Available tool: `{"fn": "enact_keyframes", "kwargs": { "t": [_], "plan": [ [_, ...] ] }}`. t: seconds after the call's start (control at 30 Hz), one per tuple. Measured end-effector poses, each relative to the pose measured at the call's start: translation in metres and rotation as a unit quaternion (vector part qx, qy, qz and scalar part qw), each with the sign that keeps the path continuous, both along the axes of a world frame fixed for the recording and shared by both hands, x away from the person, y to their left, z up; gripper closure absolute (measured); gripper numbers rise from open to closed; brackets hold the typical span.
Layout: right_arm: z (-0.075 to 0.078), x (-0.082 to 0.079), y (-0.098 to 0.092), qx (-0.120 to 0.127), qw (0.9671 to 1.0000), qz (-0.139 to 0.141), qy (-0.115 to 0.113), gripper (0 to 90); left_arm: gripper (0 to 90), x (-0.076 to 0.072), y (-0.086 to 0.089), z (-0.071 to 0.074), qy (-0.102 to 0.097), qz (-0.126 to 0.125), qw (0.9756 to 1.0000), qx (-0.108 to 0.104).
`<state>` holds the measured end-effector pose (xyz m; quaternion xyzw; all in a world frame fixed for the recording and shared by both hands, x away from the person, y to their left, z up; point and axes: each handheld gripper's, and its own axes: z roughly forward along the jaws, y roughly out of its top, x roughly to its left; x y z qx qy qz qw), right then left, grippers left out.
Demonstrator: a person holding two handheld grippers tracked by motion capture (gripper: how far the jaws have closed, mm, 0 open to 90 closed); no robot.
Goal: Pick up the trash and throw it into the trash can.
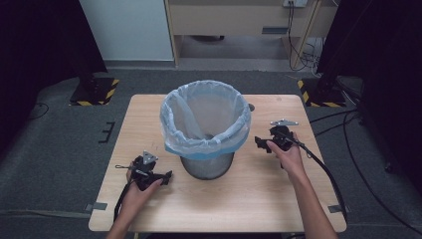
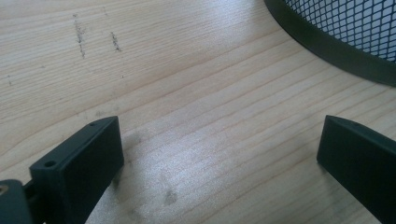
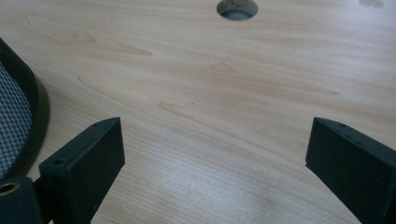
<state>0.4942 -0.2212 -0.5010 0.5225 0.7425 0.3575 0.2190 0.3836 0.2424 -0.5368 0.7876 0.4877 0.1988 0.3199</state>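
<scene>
Nearest, at the bottom of the high view, the person's forearms come up onto the wooden table [image 1: 259, 199], each hand wrapped around a gripper. Both tools sit low over the tabletop, one on either side of the wastebasket [image 1: 206, 167].

Seen from the left gripper [image 1: 158, 178], the jaws stand wide apart with nothing but bare wood grain between them, so this tool is released and holds nothing. Its own view shows the same gap [image 2: 219, 154], and just beyond its right-hand jaw curves the dark base band of the mesh basket, near but apart from the jaw. Farther ahead and to that gripper's left, a few faint dark scuff marks [image 2: 81, 37] streak the wood.

For the right gripper [image 1: 266, 143], the jaws are likewise spread wide over bare table [image 3: 215, 154], gripping nothing. Off its left-hand jaw the basket's black rim and grey mesh edge into view, close by yet not touching. Well ahead of this tool, a round cable hole [image 3: 237, 8] is cut through the tabletop.

Between the two grippers the basket stands upright, lined with a pale blue bag [image 1: 205, 117] whose top is folded over the rim and hangs partway down the outside. Just beyond the right gripper, a grey three-cornered plate [image 1: 284, 122] rides on its top.
</scene>
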Motion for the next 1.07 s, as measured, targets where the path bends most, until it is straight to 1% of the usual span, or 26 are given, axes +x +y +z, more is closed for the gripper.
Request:
{"fn": "enact_keyframes", "kwargs": {
  "t": [0.2, 0.33, 0.53, 0.73, 0.83, 0.9, 0.93, 1.0, 1.07],
  "plan": [
    [-0.016, 0.002, 0.009, -0.013, 0.9998, 0.005, 0.013, 4.7, 0.0, 0.000, 0.000, 0.000, 0.000, 0.000, 1.0000, 0.000],
    [-0.024, 0.004, 0.011, -0.019, 0.9996, 0.001, 0.022, 4.7, 0.0, 0.000, 0.000, 0.000, 0.000, 0.000, 1.0000, 0.000],
    [-0.029, 0.005, 0.012, -0.025, 0.9993, -0.003, 0.026, 4.7, 0.0, 0.000, 0.000, 0.000, 0.000, 0.000, 1.0000, 0.000],
    [-0.035, 0.006, 0.015, -0.043, 0.9986, -0.005, 0.031, 4.7, 0.0, 0.000, 0.000, 0.000, 0.000, 0.000, 1.0000, 0.000],
    [-0.038, 0.005, 0.016, -0.039, 0.9988, -0.004, 0.028, 3.8, 0.0, 0.000, 0.000, 0.000, 0.000, 0.000, 1.0000, 0.000],
    [-0.039, 0.005, 0.017, -0.043, 0.9989, -0.001, 0.017, 2.9, 0.0, 0.000, 0.000, 0.000, 0.000, 0.000, 1.0000, 0.000],
    [-0.039, 0.004, 0.017, -0.043, 0.9990, 0.003, 0.017, 2.9, 0.0, 0.000, 0.000, 0.000, 0.000, 0.000, 1.0000, 0.000],
    [-0.039, 0.004, 0.017, -0.035, 0.9991, 0.004, 0.024, 1.9, 0.0, 0.000, 0.000, 0.000, 0.000, 0.000, 1.0000, 0.000],
    [-0.040, 0.004, 0.017, -0.036, 0.9990, 0.004, 0.024, 1.7, 0.0, 0.000, 0.000, 0.000, 0.000, 0.000, 1.0000, 0.000]
  ]
}}
